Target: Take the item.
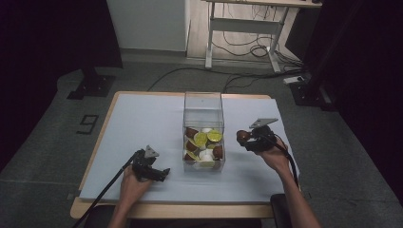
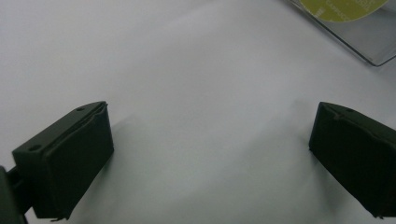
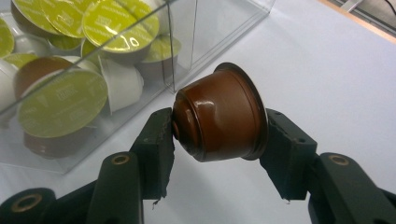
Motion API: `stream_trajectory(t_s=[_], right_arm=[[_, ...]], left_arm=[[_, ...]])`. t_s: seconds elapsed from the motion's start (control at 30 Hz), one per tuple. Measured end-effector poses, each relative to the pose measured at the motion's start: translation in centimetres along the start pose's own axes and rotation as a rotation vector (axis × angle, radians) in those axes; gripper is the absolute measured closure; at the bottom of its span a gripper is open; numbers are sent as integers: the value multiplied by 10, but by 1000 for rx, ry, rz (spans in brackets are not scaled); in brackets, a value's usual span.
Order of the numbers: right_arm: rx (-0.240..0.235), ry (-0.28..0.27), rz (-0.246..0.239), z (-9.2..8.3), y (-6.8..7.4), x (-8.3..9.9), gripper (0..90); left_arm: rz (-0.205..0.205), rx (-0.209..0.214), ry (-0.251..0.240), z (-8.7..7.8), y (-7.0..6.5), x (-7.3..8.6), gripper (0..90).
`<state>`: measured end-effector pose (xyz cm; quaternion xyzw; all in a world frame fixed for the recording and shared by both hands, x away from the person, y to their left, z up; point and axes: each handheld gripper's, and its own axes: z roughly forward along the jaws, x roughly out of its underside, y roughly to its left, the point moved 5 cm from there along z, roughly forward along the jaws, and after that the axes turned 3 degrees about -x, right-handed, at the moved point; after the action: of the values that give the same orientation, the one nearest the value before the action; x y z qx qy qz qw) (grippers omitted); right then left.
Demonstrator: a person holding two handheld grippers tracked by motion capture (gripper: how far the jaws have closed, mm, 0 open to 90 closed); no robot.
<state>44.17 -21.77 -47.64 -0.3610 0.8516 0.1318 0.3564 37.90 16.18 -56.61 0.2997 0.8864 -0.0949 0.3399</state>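
Observation:
A clear plastic box (image 1: 203, 102) stands mid-table and holds several coffee capsules (image 1: 201, 139) with yellow-green lids, some brown, some white. My right gripper (image 1: 244, 138) hovers just right of the box, shut on a brown capsule (image 3: 219, 114) pinched between its pads by base and lid, lying sideways. In the right gripper view the box (image 3: 184, 46) sits close on the left. My left gripper (image 1: 164, 174) rests low on the white mat, left of the box's front corner, open; its jaws stand wide apart over bare mat, with a corner of the box (image 2: 369, 44) at the upper right.
A white mat (image 1: 142, 123) covers the wooden table (image 1: 111, 102). Beyond the table are cables on the grey floor (image 1: 247, 50), a desk frame (image 1: 242, 23) and dark stands at both sides.

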Motion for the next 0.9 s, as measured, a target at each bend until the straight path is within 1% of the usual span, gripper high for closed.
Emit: stream_trajectory(t_s=[0.3,0.33,0.5,0.53,0.8,0.9], right_arm=[[6,8,7,9,0,8,471],[13,7,8,11,-1,10,472],[10,11,19,16,-2,16,472],[8,17,23,19,-2,20,472],[14,30,29,23,-4,27,471],[16,46,33,27,-3,32,471]], left_arm=[[0,0,1,0,0,0,0],[0,0,1,0,0,0,0],[1,1,0,0,0,0,0],[1,0,1,0,0,0,0],[1,0,1,0,0,0,0],[1,1,1,0,0,0,0]])
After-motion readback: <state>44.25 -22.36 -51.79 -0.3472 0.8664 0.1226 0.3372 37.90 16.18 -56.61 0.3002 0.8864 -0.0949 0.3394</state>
